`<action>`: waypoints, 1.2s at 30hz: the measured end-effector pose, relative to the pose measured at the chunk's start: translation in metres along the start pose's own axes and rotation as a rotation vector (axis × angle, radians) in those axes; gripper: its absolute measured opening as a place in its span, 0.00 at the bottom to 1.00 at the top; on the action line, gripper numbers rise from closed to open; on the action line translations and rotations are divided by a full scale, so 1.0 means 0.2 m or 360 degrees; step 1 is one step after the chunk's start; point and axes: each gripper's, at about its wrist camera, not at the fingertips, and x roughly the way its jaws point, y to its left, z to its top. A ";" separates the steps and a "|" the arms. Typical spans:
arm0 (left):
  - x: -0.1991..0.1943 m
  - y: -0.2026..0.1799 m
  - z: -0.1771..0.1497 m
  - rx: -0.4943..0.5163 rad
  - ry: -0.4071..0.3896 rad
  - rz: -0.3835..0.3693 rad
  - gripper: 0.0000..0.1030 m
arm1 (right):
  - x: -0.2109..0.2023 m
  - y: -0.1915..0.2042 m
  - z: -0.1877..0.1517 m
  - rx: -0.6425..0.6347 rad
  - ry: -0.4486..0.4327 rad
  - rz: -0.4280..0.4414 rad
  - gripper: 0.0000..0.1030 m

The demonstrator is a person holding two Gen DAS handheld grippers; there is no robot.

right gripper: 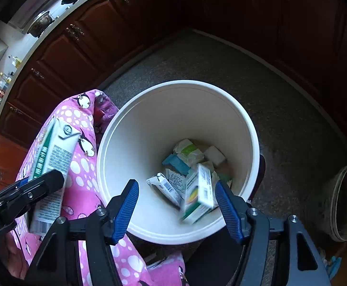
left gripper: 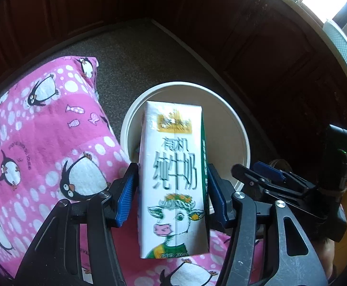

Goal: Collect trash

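A white milk carton (left gripper: 173,166) with a cartoon cow stands between the blue pads of my left gripper (left gripper: 171,195), above the near rim of a white bin (left gripper: 125,124). Its print is smeared while the pads are sharp, so it slips loose. The right wrist view shows this carton (right gripper: 51,162) at the left, beside the bin (right gripper: 149,131). My right gripper (right gripper: 177,209) is open over the bin's mouth. A small green-and-white box (right gripper: 198,195) drops in a blur near the right pad. Several cartons and wrappers (right gripper: 185,159) lie at the bin's bottom.
A pink penguin-print cloth (left gripper: 42,143) lies left of the bin, touching it. The bin stands on a grey speckled floor (right gripper: 280,119) ringed by dark wooden cabinets (right gripper: 78,54). A dirty bucket (right gripper: 345,202) sits at the right. My right gripper (left gripper: 254,169) shows beside the bin.
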 end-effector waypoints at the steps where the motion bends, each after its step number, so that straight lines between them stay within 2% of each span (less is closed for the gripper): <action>1: 0.00 0.00 0.00 -0.0002 -0.0005 0.0004 0.61 | -0.01 0.00 -0.01 0.0003 -0.0001 -0.0001 0.62; 4: -0.03 0.02 -0.03 -0.0026 -0.0028 -0.0018 0.70 | -0.02 0.01 -0.05 0.0005 -0.0010 -0.0003 0.62; 12: -0.15 0.06 -0.10 -0.0041 -0.0089 0.0002 0.72 | -0.11 0.07 -0.11 -0.0014 -0.0081 -0.0010 0.63; 22: -0.45 0.02 -0.22 0.0059 -0.0359 0.0132 0.72 | -0.36 0.24 -0.21 -0.0123 -0.0329 -0.0054 0.67; 28: -0.65 0.00 -0.30 0.0091 -0.0538 0.0179 0.72 | -0.54 0.34 -0.28 -0.0167 -0.0499 -0.0099 0.73; 36: -0.86 0.02 -0.42 0.0128 -0.0708 0.0199 0.72 | -0.70 0.46 -0.38 -0.0199 -0.0665 -0.0123 0.81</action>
